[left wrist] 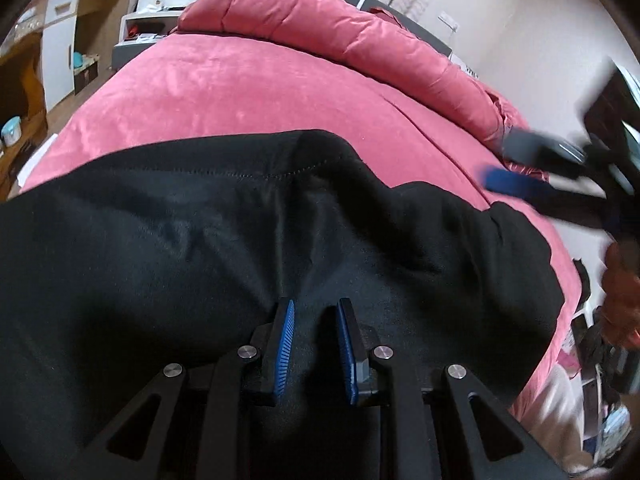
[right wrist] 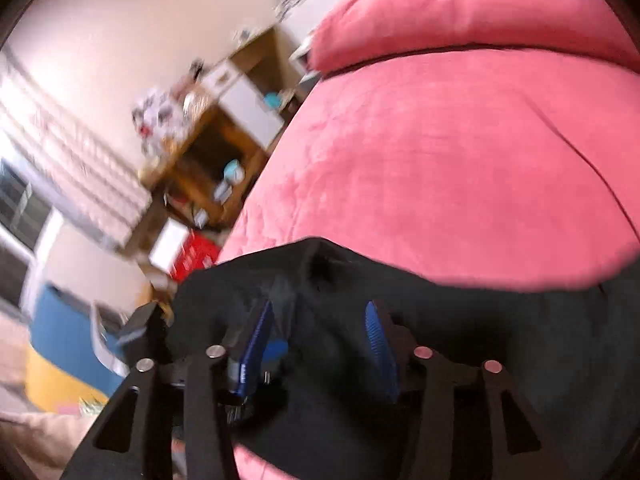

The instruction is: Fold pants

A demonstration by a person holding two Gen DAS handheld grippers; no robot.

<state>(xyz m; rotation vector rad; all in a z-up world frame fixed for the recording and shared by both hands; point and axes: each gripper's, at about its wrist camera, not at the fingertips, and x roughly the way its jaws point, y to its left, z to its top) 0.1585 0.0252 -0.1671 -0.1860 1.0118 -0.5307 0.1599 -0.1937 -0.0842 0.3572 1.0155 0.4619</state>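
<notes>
Black pants (left wrist: 200, 260) lie spread across the near part of a pink bed cover (left wrist: 240, 88). My left gripper (left wrist: 316, 340) sits low on them, its blue pads a narrow gap apart. Black cloth fills that gap and creases run toward it, so it looks shut on the fabric. The right wrist view, which is blurred, shows a raised corner of the pants (right wrist: 320, 264) ahead of my right gripper (right wrist: 318, 340). Its pads stand wide apart over the cloth without pressing it. The left wrist view shows the right gripper (left wrist: 508, 164) as a blur at the bed's right edge.
A rolled pink duvet (left wrist: 320, 28) lies along the far side of the bed. Wooden shelves and a white cabinet (left wrist: 60, 40) stand to the left, and a red box (right wrist: 196, 256) sits on the floor beside the bed. A person's hand (left wrist: 620, 280) is at the right.
</notes>
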